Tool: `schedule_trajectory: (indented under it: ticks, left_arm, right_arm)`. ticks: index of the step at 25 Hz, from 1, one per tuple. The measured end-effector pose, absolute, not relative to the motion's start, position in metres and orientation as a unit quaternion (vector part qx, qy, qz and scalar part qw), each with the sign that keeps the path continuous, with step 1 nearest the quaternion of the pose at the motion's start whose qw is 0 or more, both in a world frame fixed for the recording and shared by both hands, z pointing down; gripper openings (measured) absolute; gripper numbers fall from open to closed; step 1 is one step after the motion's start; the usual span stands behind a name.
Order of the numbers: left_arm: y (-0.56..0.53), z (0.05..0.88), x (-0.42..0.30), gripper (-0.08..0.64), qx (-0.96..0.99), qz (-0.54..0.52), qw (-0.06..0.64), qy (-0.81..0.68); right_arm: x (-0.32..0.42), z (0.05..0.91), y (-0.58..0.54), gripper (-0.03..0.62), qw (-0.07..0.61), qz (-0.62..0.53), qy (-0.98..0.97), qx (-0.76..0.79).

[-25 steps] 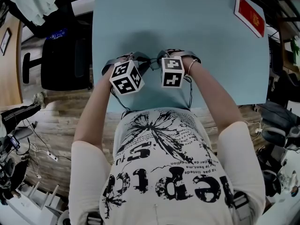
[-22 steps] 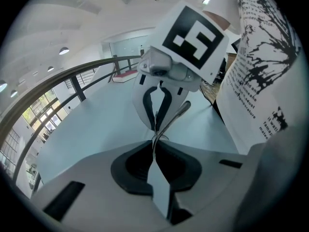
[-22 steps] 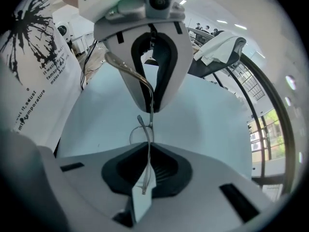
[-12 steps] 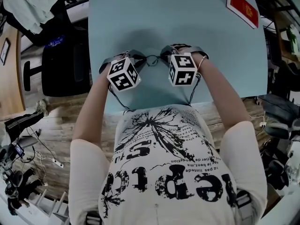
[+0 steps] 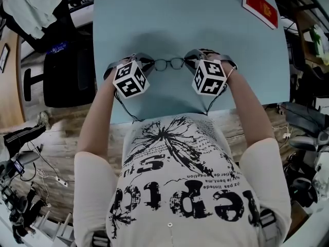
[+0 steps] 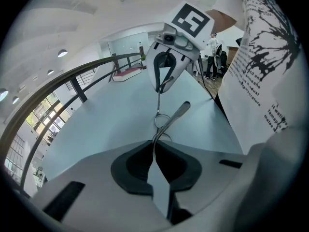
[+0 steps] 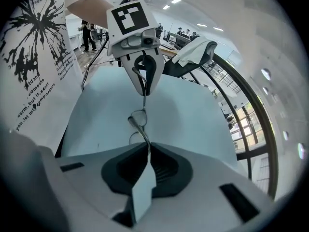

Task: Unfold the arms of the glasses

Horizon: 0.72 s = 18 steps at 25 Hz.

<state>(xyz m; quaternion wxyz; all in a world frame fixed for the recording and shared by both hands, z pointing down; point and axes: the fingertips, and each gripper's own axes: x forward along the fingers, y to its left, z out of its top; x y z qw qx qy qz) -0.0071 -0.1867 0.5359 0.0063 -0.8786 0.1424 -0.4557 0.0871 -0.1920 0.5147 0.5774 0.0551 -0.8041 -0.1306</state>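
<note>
A pale blue counter (image 5: pixel 205 35) stands on a plank floor (image 5: pixel 56 133), with a black chair (image 5: pixel 67 76) at the frame's left. Ceiling strip lights (image 7: pixel 175 0) (several lit) glow overhead, and tall windows (image 7: pixel 246 124) fill the lower right.

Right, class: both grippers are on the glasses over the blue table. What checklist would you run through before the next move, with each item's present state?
1. Left gripper shut on its end of the glasses: ok.
2. Right gripper shut on the opposite end: ok.
3. Frame spans straight between the two grippers, both lenses in sight: ok.
4. Both arms fully unfolded: cannot tell.
5. Glasses lifted off the table: cannot tell.
6. Red card well away from the work, at the far corner: ok.
</note>
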Motion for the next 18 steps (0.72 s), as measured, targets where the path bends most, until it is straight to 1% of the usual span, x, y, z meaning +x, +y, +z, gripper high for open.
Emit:
schedule_trajectory:
  ticks: [6, 9, 18]
  left_arm:
    - [-0.184, 0.537, -0.010, 0.031, -0.873, -0.464, 0.006, 0.154]
    - [-0.183, 0.535, -0.010, 0.031, -0.871, -0.465, 0.004, 0.160]
    - [-0.188, 0.533, -0.008, 0.032, -0.868, -0.448, -0.049, 0.207]
  right_arm:
    - [0.113, 0.518, -0.195, 0.028, 0.596, -0.120, -0.791, 0.073]
    - [0.118, 0.518, -0.195, 0.029, 0.590, -0.108, -0.796, 0.083]
    - [0.113, 0.514, -0.196, 0.029, 0.565, -0.084, -0.813, 0.112]
